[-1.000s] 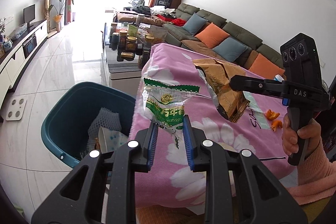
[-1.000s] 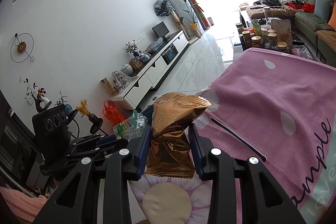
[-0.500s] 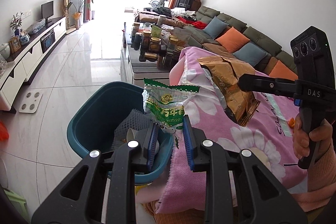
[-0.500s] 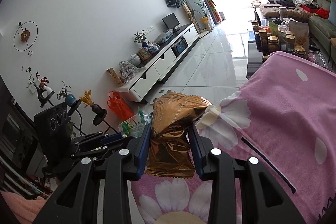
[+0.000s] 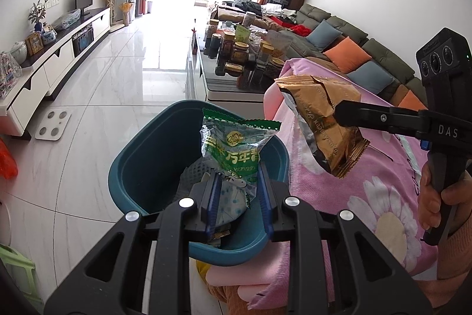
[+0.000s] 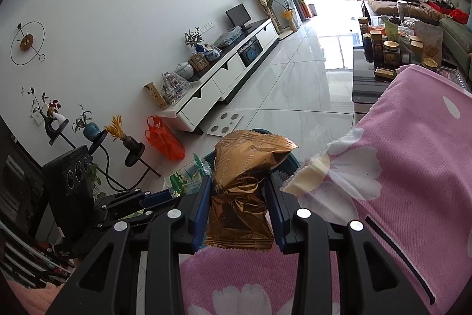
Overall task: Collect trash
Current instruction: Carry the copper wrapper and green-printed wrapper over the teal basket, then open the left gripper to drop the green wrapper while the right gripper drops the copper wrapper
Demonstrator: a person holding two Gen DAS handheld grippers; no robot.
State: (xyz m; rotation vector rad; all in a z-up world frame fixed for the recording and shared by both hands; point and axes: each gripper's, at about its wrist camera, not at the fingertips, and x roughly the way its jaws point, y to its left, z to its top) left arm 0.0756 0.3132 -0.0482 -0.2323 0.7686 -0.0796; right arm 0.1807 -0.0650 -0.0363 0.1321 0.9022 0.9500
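Over the pink flowered cloth (image 5: 368,197) and teal bin (image 5: 141,167), my left hand-held gripper (image 5: 236,194) pinches the green wrapper (image 5: 233,149) above the bin, my right hand-held gripper (image 6: 239,211) pinches the gold wrapper (image 6: 242,185) beside it; both look light, crinkly, slippery, best pinched mid-body.

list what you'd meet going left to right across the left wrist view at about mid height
white tv cabinet → white floor scale → teal bin → green snack wrapper → gold foil bag → right gripper

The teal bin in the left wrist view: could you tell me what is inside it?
Teal bin: white foam netting shows inside; the green wrapper and left gripper cover the rest.
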